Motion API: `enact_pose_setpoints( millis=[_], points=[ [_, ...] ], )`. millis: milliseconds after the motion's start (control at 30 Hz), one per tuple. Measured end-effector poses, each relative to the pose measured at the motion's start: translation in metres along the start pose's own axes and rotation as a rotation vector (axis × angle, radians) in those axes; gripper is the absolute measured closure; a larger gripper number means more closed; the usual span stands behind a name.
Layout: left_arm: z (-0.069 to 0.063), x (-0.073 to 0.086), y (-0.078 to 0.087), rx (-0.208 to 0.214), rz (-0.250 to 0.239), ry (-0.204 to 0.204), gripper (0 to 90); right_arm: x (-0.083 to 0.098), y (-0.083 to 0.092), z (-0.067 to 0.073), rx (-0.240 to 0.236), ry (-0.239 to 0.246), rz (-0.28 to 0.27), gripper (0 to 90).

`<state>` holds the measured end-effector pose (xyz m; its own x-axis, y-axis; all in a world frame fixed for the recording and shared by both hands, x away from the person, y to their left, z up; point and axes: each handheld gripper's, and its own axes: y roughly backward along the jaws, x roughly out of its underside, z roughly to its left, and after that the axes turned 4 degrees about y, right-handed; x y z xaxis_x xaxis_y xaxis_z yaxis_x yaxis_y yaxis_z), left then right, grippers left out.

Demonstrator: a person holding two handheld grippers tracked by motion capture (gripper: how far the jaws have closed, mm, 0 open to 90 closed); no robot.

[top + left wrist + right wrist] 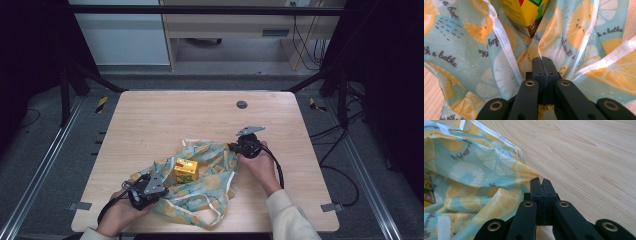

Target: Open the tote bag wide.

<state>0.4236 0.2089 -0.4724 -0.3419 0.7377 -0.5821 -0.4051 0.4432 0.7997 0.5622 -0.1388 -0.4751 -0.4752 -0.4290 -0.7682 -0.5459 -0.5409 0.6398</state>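
The wooden worktop (165, 115) is carrying one main thing — a soft bag (212, 182) printed with lemon slices on pale blue, lying spread and crumpled near the person's edge, its white handles (216, 214) trailing toward the front. A small yellow carton (185, 170) is standing on the bag's fabric between the two hands, apparently inside the opened mouth, though the folds are making that hard to confirm.

The left claw (159, 180) is pinching the bag's near-left edge; in the left gripper view its jaws are standing fully together with a fold of the fabric (541, 53) caught at their tips, and the carton (526, 12) is sitting just beyond. The right claw (235, 146) is doing the same at the bag's far-right edge — the right gripper view is showing its jaws closed on a corner of the cloth (534, 176), with bare wood beside it.

Judging by this, the step in hand is holding the bag's mouth apart by two opposite edges, with the carton resting in the middle. The next move is likely calling for both hands to be lifting together and evenly, keeping the pinches firm so the thin fabric is not slipping out, and letting the carton settle down into the bag rather than tipping over the rim.
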Motion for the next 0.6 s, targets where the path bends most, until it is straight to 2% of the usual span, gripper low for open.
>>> enact_pose_setpoints(
  millis=[600],
  points=[
    [-0.0007, 0.0007, -0.0011, 0.004, 0.005, -0.002, 90.0, 0.0015, 0.0006, -0.0042, 0.027, -0.002, -0.003, 90.0]
  ],
)
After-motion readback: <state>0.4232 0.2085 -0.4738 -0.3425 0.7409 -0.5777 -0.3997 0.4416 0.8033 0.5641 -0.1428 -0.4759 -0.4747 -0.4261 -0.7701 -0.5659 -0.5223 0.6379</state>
